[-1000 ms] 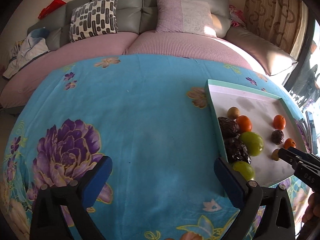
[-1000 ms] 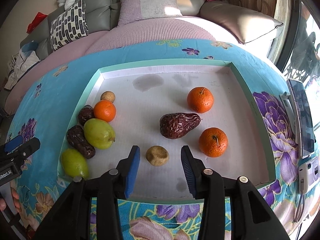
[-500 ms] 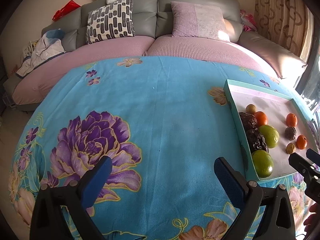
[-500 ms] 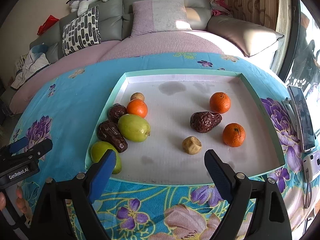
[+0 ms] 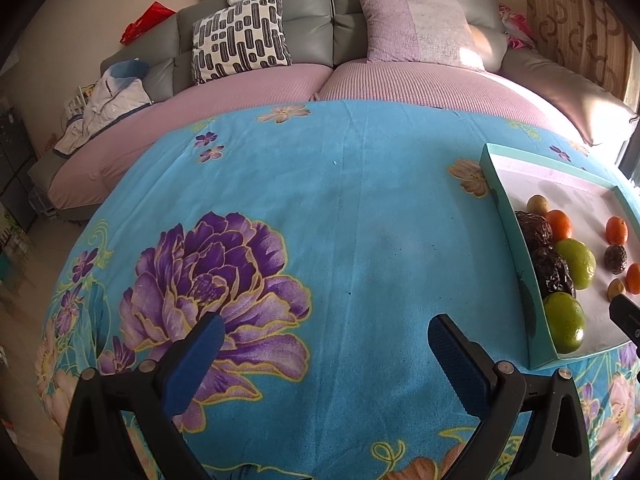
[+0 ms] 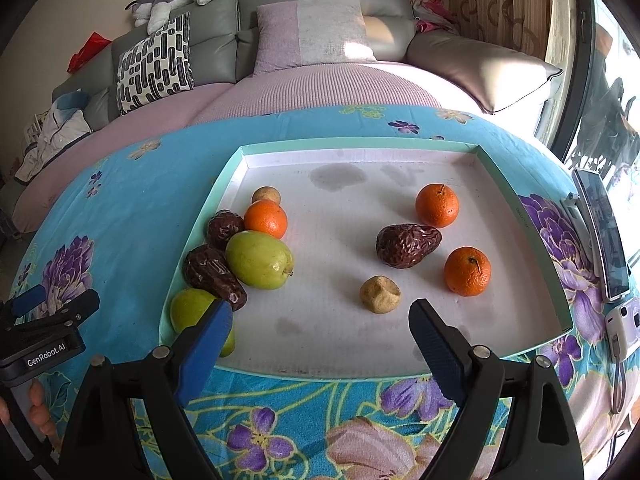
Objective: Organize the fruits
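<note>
Fruits lie in the tray [image 6: 516, 184], 6 bunched left, 4 loose right. Right gripper [image 6: 320, 326] has backed off the tan fruit [image 6: 380, 294], jaws now wide, empty; left gripper [image 5: 322, 344] idles wide open, so sorting isn't finished

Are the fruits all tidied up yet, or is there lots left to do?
Partly. All the fruit sits in the tray. A bunch is grouped at its left side: two green fruits, two dates and an orange. Nothing is in hand; the left gripper and the right gripper are both open. Left, probably: the loose date, two oranges and a small tan fruit.
</note>
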### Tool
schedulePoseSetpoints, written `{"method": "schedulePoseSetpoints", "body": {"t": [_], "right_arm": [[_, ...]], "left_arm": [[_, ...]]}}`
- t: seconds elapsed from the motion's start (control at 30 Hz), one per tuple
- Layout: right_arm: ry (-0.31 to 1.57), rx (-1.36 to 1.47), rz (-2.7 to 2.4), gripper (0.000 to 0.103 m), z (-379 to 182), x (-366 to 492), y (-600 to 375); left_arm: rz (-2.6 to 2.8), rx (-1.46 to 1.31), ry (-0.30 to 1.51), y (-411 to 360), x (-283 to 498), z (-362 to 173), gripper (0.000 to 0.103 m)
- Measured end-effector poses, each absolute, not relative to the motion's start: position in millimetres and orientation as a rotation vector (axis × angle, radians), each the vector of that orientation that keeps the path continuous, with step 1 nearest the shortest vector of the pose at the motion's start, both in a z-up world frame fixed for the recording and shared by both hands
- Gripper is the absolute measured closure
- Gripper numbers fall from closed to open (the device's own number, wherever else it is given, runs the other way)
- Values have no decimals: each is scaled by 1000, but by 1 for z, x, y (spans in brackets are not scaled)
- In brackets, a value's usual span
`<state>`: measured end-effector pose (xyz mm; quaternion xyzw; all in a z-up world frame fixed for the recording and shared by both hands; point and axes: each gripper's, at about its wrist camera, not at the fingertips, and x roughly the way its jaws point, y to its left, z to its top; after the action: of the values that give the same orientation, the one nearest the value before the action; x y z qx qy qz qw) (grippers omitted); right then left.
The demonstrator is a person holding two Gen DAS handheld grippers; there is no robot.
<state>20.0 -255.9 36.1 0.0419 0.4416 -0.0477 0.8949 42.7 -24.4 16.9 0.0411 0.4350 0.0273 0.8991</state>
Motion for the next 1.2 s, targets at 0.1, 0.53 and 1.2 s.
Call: {"method": "schedulePoseSetpoints", "body": {"t": [0.1, 0.53, 1.2], "right_arm": [[917, 84, -100, 13, 35, 20, -255], [937, 66, -97, 13, 30, 21, -252], [947, 53, -94, 13, 27, 22, -250]], "left_arm": [[56, 83, 917, -22, 44, 14, 0], [50, 102, 948, -23, 43, 10, 0], [33, 106, 967, -23, 44, 5, 0]]}}
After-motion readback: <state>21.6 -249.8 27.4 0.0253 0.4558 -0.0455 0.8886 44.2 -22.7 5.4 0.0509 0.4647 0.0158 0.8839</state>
